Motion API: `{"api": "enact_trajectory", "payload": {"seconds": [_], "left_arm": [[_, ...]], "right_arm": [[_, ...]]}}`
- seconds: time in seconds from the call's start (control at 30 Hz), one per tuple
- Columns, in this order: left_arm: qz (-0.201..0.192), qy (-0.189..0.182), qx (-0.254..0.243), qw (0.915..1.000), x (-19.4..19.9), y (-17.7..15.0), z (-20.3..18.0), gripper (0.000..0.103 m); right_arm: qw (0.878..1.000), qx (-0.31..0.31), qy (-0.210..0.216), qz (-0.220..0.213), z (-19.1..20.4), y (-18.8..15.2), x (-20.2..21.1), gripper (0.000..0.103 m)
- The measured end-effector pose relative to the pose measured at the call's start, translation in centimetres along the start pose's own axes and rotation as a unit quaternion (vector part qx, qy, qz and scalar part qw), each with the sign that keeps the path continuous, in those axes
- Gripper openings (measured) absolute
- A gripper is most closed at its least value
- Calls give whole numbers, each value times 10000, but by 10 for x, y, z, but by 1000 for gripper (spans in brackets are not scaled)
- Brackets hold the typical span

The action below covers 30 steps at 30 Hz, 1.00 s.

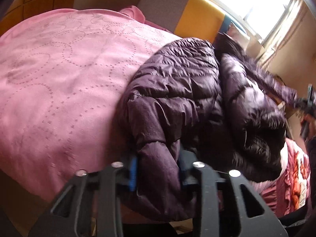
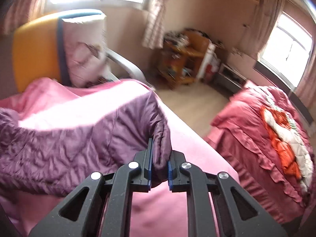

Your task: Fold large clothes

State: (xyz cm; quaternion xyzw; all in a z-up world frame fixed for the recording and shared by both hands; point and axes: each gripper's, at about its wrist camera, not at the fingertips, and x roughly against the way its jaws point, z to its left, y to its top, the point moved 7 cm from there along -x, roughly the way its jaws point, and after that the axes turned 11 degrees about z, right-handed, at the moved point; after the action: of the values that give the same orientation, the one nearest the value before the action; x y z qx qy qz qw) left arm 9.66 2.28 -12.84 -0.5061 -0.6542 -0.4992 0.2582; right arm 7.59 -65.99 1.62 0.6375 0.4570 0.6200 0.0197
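A dark purple quilted puffer jacket (image 1: 177, 90) is lying bunched on a bed covered by a pink bedspread with dotted ring stitching (image 1: 59, 75), taking up the bed's right-hand part in the left wrist view. No boxes or baskets are showing; the only storage in sight is a wooden corner shelf unit (image 2: 181, 59) crowded with small items too blurred to name.

The left gripper (image 1: 158, 169) is clamping a thick fold of the jacket at its near end; the blue pads (image 1: 132, 169) are pressing into the fabric, and the right-hand pad is mostly buried under it. The right gripper (image 2: 159, 164) is pinching a narrow end of the jacket, probably a cuff or hem corner, between its blue-edged fingers (image 2: 150, 158), with the cloth stretching away to the left above the bedspread. In the left wrist view that gripper is appearing only as a dark smear at the right edge (image 1: 307, 106), with the jacket's pulled-out strip running to it.

Both views are smeared by motion, most of all in the room behind. The jacket's far side is hiding behind its own folds.

The bed's left half is lying bare and flat. On the right, a strip of floor (image 2: 189, 102) is separating this bed from a second bed with a ruffled red-pink quilt bearing an orange and white pattern (image 2: 276, 130). An orange and grey padded headboard (image 1: 197, 19) is bounding the far end.
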Motion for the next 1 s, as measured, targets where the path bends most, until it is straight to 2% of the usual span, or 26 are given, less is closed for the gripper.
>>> {"api": "enact_trajectory", "payload": {"seconds": [0.13, 0.2, 0.27, 0.3, 0.33, 0.37, 0.4, 0.43, 0.47, 0.5, 0.53, 0.57, 0.6, 0.63, 0.67, 0.73, 0.83, 0.9, 0.97, 1.0], "left_arm": [[-291, 299, 176, 9990, 16, 32, 31, 14], [-506, 635, 291, 9963, 26, 53, 52, 13], [-746, 980, 427, 9915, 39, 80, 77, 12], [-871, 1088, 539, 9888, 47, 93, 89, 12], [-1015, 1186, 723, 9851, 55, 112, 105, 12], [-1091, 1268, 840, 9823, 59, 127, 116, 13], [-1147, 1354, 927, 9798, 63, 141, 124, 16], [-1204, 1504, 1002, 9761, 67, 155, 129, 30], [-1272, 1602, 1037, 9733, 71, 163, 130, 52], [-1378, 1610, 1045, 9717, 76, 168, 129, 64], [-1603, 1502, 1032, 9701, 85, 173, 126, 85], [-1780, 1440, 1031, 9680, 93, 172, 126, 90], [-1889, 1443, 1039, 9658, 98, 174, 125, 90], [-1899, 1470, 1058, 9649, 100, 174, 124, 90], [-1907, 1433, 1108, 9648, 101, 172, 124, 90], [-1912, 1232, 1138, 9671, 98, 172, 122, 90], [-1782, 902, 955, 9752, 91, 153, 109, 90], [-1608, 619, 730, 9823, 81, 139, 94, 90], [-1390, 207, 373, 9894, 71, 121, 74, 90], [-1291, 49, 247, 9913, 65, 113, 66, 90]], "right_arm": [[9977, -193, -411, 494, -19, -26, -33, 11], [9969, -273, -332, 662, -30, -35, -38, 13], [9974, -225, -129, 666, -20, -46, -41, 29], [9976, -169, 46, 668, -12, -50, -32, 45], [9976, -97, 237, 647, -2, -52, -24, 55], [9972, 33, 473, 585, 10, -56, -11, 58], [9960, 215, 665, 550, 31, -59, 10, 63], [9943, 369, 853, 530, 46, -62, 22, 68], [9892, 575, 1232, 539, 68, -69, 41, 69], [9817, 767, 1624, 627, 91, -78, 54, 70], [9699, 1025, 2073, 765, 116, -90, 70, 70], [9518, 1352, 2591, 929, 148, -108, 92, 70], [9371, 1561, 2943, 1046, 170, -122, 107, 70], [9167, 1806, 3353, 1210, 197, -142, 126, 71], [8954, 2069, 3695, 1374, 225, -159, 146, 72], [8478, 2691, 4253, 1671, 287, -203, 189, 81], [8052, 3336, 4450, 2059, 355, -257, 225, 84], [7966, 3824, 4145, 2177, 389, -286, 233, 84], [7983, 4044, 3818, 2312, 415, -308, 230, 80], [8058, 4073, 3631, 2303, 423, -314, 226, 62]]}}
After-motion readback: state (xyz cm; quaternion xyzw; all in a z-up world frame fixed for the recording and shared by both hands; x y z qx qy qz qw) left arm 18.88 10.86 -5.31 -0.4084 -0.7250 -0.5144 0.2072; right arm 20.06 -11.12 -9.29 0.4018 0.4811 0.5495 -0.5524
